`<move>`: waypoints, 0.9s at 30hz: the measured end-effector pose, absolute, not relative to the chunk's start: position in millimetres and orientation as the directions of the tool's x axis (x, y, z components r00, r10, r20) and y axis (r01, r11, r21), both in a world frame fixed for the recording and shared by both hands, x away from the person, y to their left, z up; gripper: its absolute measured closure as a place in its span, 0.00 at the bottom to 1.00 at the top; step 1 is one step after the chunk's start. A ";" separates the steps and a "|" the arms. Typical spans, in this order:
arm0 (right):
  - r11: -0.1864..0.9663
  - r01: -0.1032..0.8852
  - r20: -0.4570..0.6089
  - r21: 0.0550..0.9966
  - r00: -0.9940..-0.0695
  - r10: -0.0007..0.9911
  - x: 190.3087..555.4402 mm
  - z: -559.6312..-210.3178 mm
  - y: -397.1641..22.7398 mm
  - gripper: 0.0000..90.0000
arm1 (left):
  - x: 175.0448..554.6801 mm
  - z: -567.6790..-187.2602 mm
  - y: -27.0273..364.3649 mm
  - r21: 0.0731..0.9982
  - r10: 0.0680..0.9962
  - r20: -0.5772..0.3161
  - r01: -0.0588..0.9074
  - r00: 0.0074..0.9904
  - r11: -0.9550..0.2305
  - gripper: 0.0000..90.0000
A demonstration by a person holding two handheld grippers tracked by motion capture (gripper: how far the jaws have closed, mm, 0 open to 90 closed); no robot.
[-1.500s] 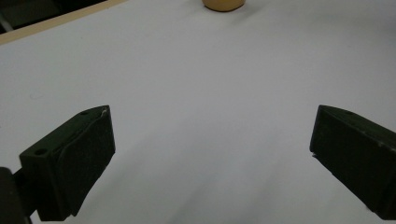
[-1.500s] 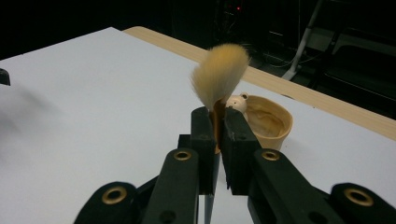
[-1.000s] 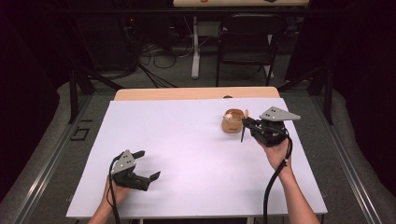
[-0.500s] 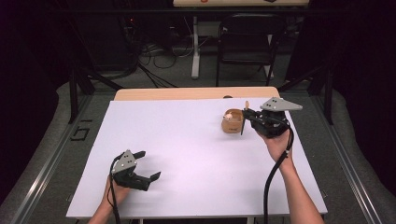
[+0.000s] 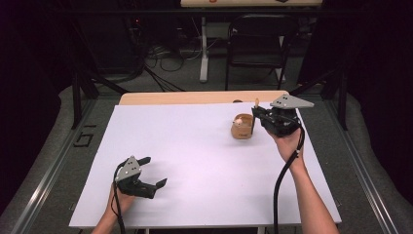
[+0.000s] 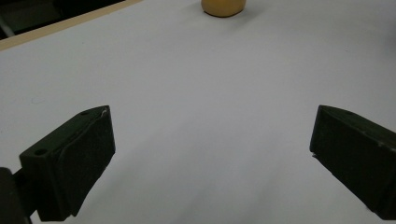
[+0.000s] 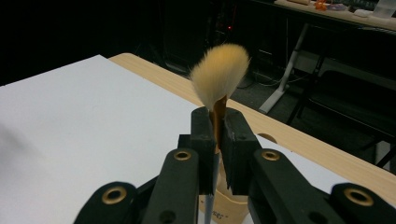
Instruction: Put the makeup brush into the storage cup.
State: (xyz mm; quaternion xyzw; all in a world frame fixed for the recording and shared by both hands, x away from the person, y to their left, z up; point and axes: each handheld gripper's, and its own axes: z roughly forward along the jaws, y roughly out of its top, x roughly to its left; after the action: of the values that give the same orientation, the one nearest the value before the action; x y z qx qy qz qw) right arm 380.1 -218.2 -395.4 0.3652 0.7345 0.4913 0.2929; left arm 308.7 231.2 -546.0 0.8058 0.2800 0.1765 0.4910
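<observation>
A makeup brush (image 7: 219, 77) with a pale, fluffy yellow head is seen clamped by its handle between the closed jaws of the right tool (image 5: 261, 115), held at about two o'clock on the white-covered counter (image 5: 195, 161). In the right gripper view the bristles are shown rising above the jaw tips, while the lower end of the handle is seen reaching down toward a small tan wooden cup (image 5: 242, 126) directly beneath. In the high view the cup is found standing just beside the right tool's jaws, on their nine o'clock side.

Compared with half a second ago, the right tool is seen shifted slightly toward the cup, and its grey plate is now angled more toward three o'clock; a second ago it was held a little nearer the person. The cup is left in the same spot throughout.

The left tool (image 5: 155, 173) is held low at about seven o'clock, its position unchanged across the frames. Its jaws are spread wide with nothing between them, and in the left gripper view only bare white surface is framed by them, with the cup (image 6: 223, 6) glimpsed far off at twelve o'clock.

A dark chair (image 5: 258, 39) is visible beyond the counter's far edge.
</observation>
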 end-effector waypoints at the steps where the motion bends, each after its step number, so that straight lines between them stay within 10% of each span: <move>1: 0.254 0.252 -0.073 0.934 -0.562 0.824 380.7 -394.2 -218.5 0.94 | 308.6 -545.7 231.4 0.889 0.624 0.013 0.277 0.781 -0.366 0.00; 27: 0.218 0.203 -0.086 0.955 -0.514 0.854 407.1 -396.8 -212.8 0.94 | 308.8 -545.3 232.3 0.896 0.629 0.023 0.263 0.777 -0.358 0.00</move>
State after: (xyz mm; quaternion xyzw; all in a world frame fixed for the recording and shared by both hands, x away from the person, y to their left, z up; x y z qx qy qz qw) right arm 407.1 -212.8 -396.8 0.3721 0.7100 0.5027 0.3237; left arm 308.8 232.3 -545.3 0.8030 0.2776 0.1852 0.4938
